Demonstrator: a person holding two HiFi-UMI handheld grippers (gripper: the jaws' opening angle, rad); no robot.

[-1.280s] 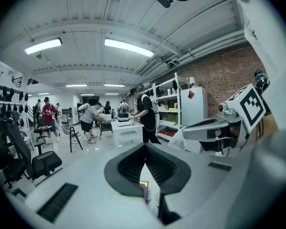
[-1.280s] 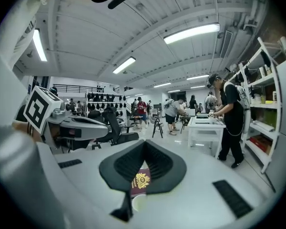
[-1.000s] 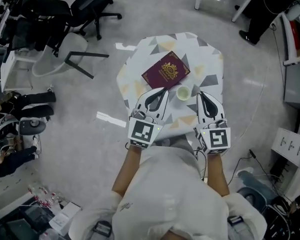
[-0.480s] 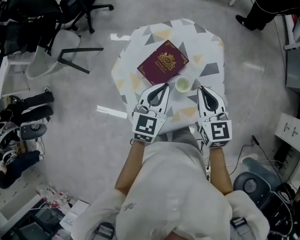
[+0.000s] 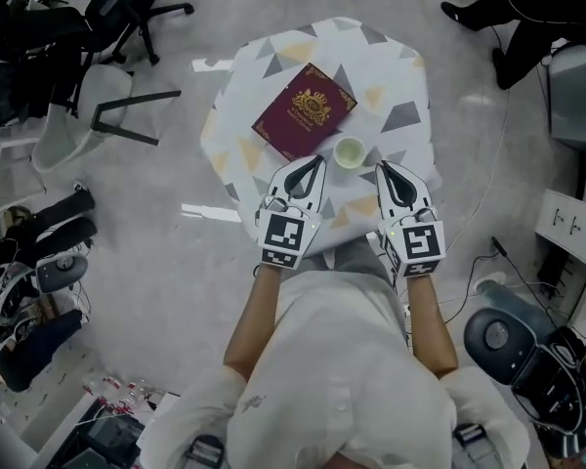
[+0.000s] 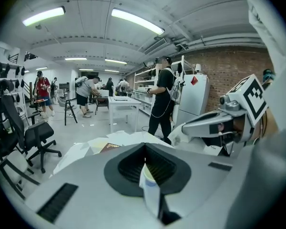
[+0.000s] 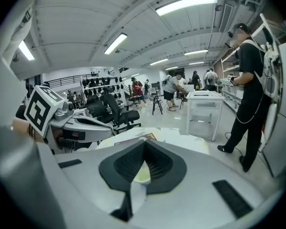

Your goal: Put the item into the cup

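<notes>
While the 2 grippers are hovering side by side over the near edge of the table point(image 5: 396, 71), the cup point(image 5: 349, 151) is sitting upright on the patterned cloth, just ahead of their tips and between them, touching neither; the left gripper point(image 5: 317, 161) is pointing in from the cup's left, the right gripper point(image 5: 381, 166) from its right. Checking the left gripper view now: the left gripper's point(image 6: 144, 146) jaws are pressing together at the tips, dark pads bowing out into a leaf shape, only a pale sliver showing through the slit, too thin to name. Over in the right gripper view it is the same story; the right gripper's point(image 7: 144, 142) jaws are clenched tip to tip, gripping nothing that can be made out. A maroon booklet point(image 5: 303, 123) with a gold crest is lying flat on the cloth, just beyond the left gripper and beside the cup on its far-left side; whether cup and booklet are touching is hard to tell. What is inside the cup is not showing clearly from above.
</notes>
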